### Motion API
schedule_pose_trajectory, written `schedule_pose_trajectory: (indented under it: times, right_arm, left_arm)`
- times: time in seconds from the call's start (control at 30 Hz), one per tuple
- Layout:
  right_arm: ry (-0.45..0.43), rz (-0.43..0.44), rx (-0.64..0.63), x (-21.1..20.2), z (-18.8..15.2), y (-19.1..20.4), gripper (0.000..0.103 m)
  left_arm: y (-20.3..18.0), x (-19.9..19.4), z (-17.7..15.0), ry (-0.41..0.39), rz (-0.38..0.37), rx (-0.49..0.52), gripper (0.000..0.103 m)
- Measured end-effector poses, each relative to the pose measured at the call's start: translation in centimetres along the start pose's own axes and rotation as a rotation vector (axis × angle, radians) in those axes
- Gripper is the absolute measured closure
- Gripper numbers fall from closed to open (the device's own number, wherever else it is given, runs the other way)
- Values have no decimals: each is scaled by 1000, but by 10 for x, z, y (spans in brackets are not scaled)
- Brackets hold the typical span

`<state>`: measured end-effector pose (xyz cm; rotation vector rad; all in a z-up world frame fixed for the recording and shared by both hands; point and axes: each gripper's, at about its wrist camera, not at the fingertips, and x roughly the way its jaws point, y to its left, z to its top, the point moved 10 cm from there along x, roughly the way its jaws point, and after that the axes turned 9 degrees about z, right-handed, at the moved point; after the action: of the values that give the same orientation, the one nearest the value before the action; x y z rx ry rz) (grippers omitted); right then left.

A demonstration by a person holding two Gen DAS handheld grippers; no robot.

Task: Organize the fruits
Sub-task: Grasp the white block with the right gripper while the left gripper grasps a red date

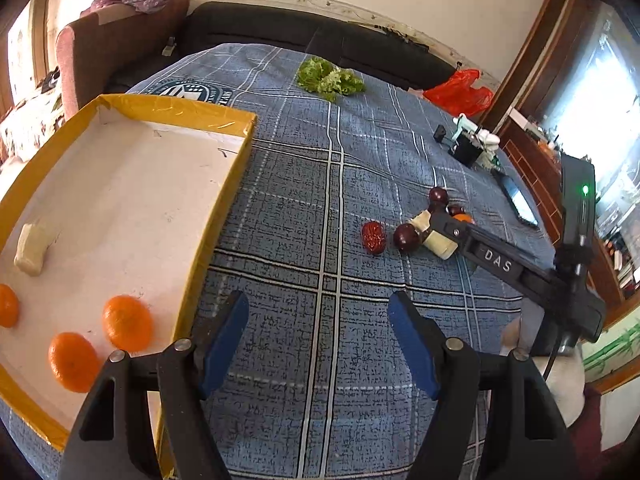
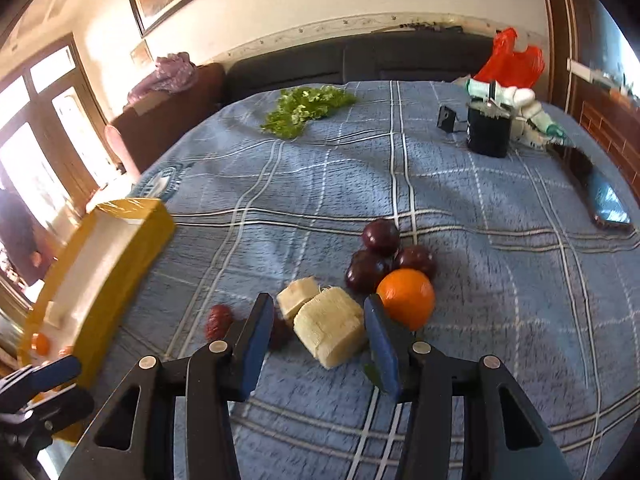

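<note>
Fruit lies in two groups around the yellow-rimmed box (image 1: 224, 176), my landmark on the blue plaid cloth (image 1: 320, 200). Inside the box I see three oranges (image 1: 127, 322) near its close end and one pale sugarcane chunk (image 1: 32, 250) further in, so sorting looks partly done. Well to the right of the box sits the unsorted cluster: dark plums (image 2: 380, 236), one orange (image 2: 406, 298), a wrinkled red date (image 2: 218, 320) on the side nearest the box, and two more sugarcane chunks (image 2: 330, 330). My left gripper (image 1: 318, 336) hovers just beside the box's right wall, its jaws apart with nothing between them, probably free for the next pick. My right gripper (image 2: 318, 334) is angled down over the cluster, jaws straddling the nearer cane chunk; I cannot see the pads pressing it, so I judge it not yet grasped. Lettuce (image 1: 330, 78) lies beyond the box, untouched.
</note>
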<state>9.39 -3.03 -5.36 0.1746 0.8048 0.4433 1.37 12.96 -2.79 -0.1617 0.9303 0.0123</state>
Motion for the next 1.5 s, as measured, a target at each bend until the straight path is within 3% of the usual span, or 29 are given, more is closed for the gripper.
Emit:
schedule_pose_trajectory:
  times: [0.23, 0.3, 0.57, 0.73, 0.97, 1.2, 1.37, 1.5]
  right_arm:
    - [-6, -1, 9, 6, -2, -13, 51]
    - [-7, 10, 21, 4, -1, -15, 57]
    - [-14, 113, 107, -6, 1, -20, 61]
    - [-24, 149, 121, -12, 4, -16, 61]
    - [-37, 175, 127, -17, 6, -9, 61]
    - [-80, 181, 70, -30, 10, 8, 61]
    - [-111, 170, -2, -42, 10, 40, 61]
    - [-69, 308, -3, -47, 9, 97, 60]
  left_arm:
    - [-21, 21, 9, -1, -12, 42, 31]
    - [-33, 29, 17, -15, -29, 66, 32]
    - [-65, 71, 35, -8, -60, 151, 58]
    - [-73, 89, 34, 3, -64, 191, 84]
    - [-67, 69, 37, -41, -31, 145, 84]
    - [-18, -16, 43, -140, -2, 37, 83]
    - [65, -76, 49, -217, 136, -30, 83]
    - [134, -88, 47, -210, 244, -76, 83]
